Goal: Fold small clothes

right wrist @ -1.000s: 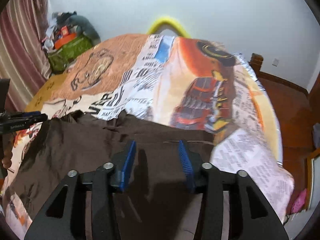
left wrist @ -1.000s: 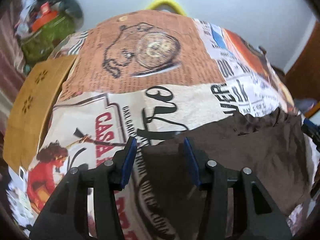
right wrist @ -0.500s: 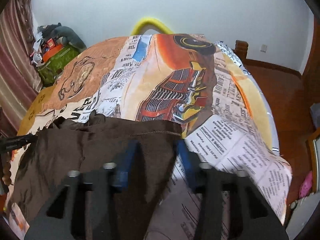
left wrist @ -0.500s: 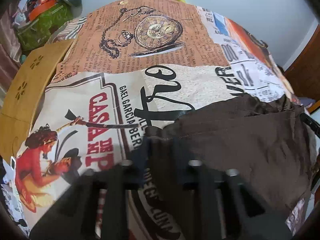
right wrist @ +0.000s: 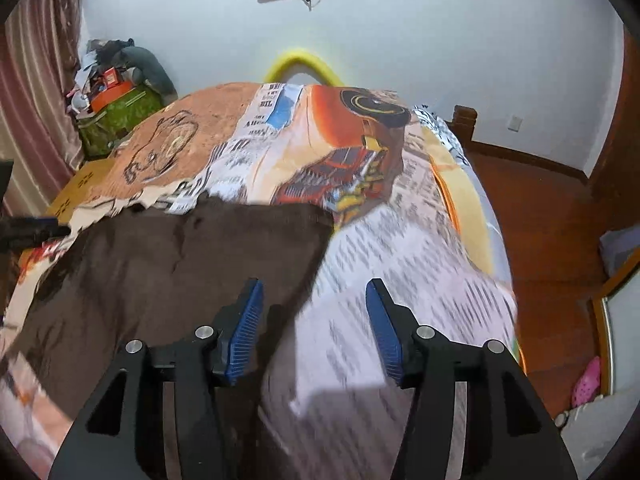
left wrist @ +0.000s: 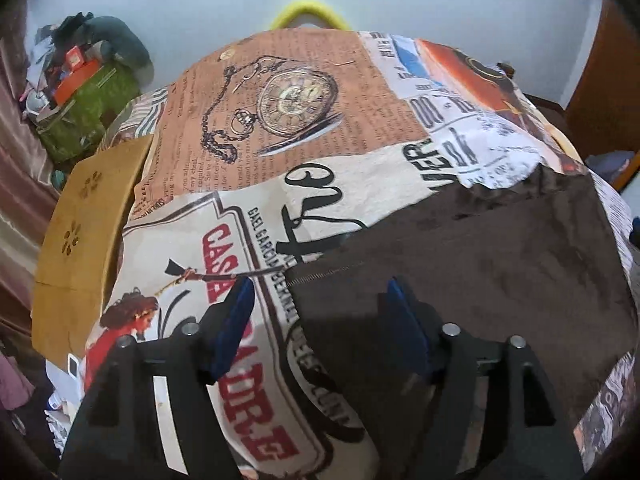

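A dark brown garment (left wrist: 500,264) lies flat on the printed bedspread (left wrist: 280,128); it also shows in the right wrist view (right wrist: 180,264). My left gripper (left wrist: 320,312) is open and empty, its jaws straddling the garment's near left corner. My right gripper (right wrist: 314,312) is open and empty, its jaws straddling the garment's right edge, with the left pad over the cloth. The left gripper's tip (right wrist: 32,228) shows at the far left of the right wrist view.
A yellow curved headboard bar (right wrist: 302,66) stands at the far end of the bed. A green bag with clutter (right wrist: 116,120) sits in the back left corner. A tan board (left wrist: 84,232) lies along the bed's left side. Wooden floor (right wrist: 552,232) runs along the right.
Both grippers have opened wider and let go of the brown garment. The garment now lies flatter on the bed. Both grippers have drawn back toward its near corners.
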### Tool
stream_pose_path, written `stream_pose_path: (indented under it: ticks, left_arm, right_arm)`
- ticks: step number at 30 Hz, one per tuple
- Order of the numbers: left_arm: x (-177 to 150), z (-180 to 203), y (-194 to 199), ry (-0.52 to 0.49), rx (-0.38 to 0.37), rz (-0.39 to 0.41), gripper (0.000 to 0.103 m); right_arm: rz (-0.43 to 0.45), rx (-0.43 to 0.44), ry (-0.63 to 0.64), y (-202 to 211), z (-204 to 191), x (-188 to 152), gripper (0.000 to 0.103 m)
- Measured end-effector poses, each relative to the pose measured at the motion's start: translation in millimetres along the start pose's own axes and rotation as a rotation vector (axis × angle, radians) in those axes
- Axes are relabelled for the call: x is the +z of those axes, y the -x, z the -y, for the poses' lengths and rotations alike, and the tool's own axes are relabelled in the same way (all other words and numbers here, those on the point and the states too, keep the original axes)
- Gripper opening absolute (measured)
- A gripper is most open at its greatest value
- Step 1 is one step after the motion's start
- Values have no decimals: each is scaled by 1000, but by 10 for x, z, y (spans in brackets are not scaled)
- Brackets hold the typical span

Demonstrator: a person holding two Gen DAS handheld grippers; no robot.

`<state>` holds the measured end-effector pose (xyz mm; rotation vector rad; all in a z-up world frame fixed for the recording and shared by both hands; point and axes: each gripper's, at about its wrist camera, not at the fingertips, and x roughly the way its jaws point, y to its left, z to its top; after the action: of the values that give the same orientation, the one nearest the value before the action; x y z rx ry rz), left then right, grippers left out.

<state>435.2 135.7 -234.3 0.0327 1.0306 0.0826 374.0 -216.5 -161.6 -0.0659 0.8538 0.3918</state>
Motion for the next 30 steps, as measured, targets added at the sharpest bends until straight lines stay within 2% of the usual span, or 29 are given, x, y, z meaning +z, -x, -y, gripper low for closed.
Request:
stream_pose_path:
  ticks: [5, 6, 7, 9, 12, 17, 18, 22, 25, 30]
  left_arm:
    - [-53, 105, 10, -24, -29, -34, 69]
    - [-48, 135, -10, -40, -28, -40, 73]
    - [-33, 166, -40, -59, -35, -49, 81]
    - [2, 196, -125, -83, -37, -59, 88]
    - [57, 165, -316, -56, -21, -82, 88]
    - [182, 71, -601, 27, -91, -90, 88]
    - [202, 70, -636, 32, -106, -88, 85]
    - [237, 113, -737, 45, -191, -95, 45]
    - [210, 183, -682, 30, -160, -74, 26]
    - [124, 147, -576, 40, -138, -76, 18]
  right_arm:
    - [-25, 28, -19, 197, -33, -280, 54]
    - [-27, 31, -23, 230, -42, -334, 54]
    - [-32, 32, -28, 265, -45, -405, 54]
    - [-35, 26, -44, 312, -53, -497, 55]
    - [-40, 28, -86, 348, -40, -622, 56]
    - [-54, 37, -161, 327, 17, -724, 56]
    - [-57, 38, -175, 328, 28, -743, 56]
    - [-52, 31, -204, 358, 49, -791, 56]
    - [-59, 39, -223, 394, 35, -824, 56]
    - [-52, 89, -219, 461, -81, -865, 56]
